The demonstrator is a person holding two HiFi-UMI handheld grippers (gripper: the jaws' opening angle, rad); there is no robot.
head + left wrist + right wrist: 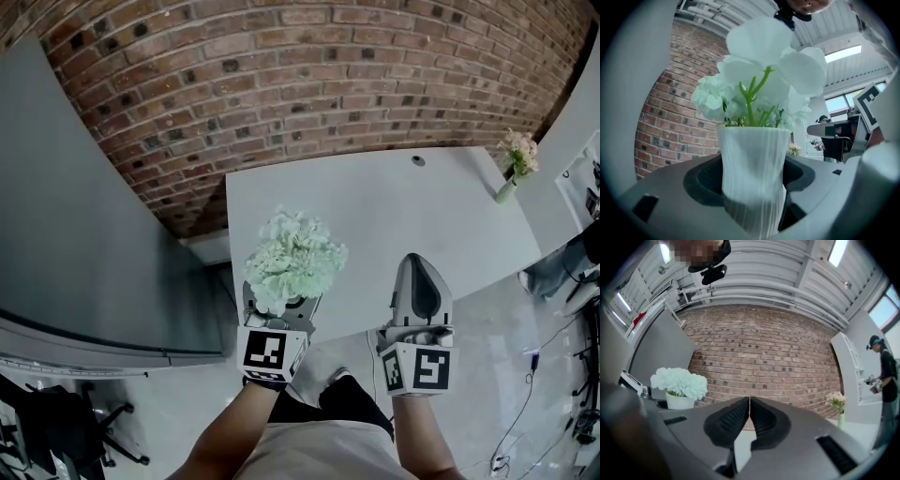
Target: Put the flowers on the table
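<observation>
A white ribbed vase [752,178] full of pale green-white flowers [293,257] sits between the jaws of my left gripper [284,302], which is shut on it. In the head view the bouquet hangs over the near left corner of the grey table [394,216] and hides the vase. My right gripper [419,277] is shut and empty, its tips meeting over the table's near edge. The right gripper view shows the same bouquet [678,382] in its vase at the left, beyond the closed jaws of the right gripper [749,401].
A second small vase of pink flowers [517,161] stands at the table's far right corner. A brick wall [281,84] runs behind the table. A grey panel [84,225] stands to the left. A person [883,376] works at the far right.
</observation>
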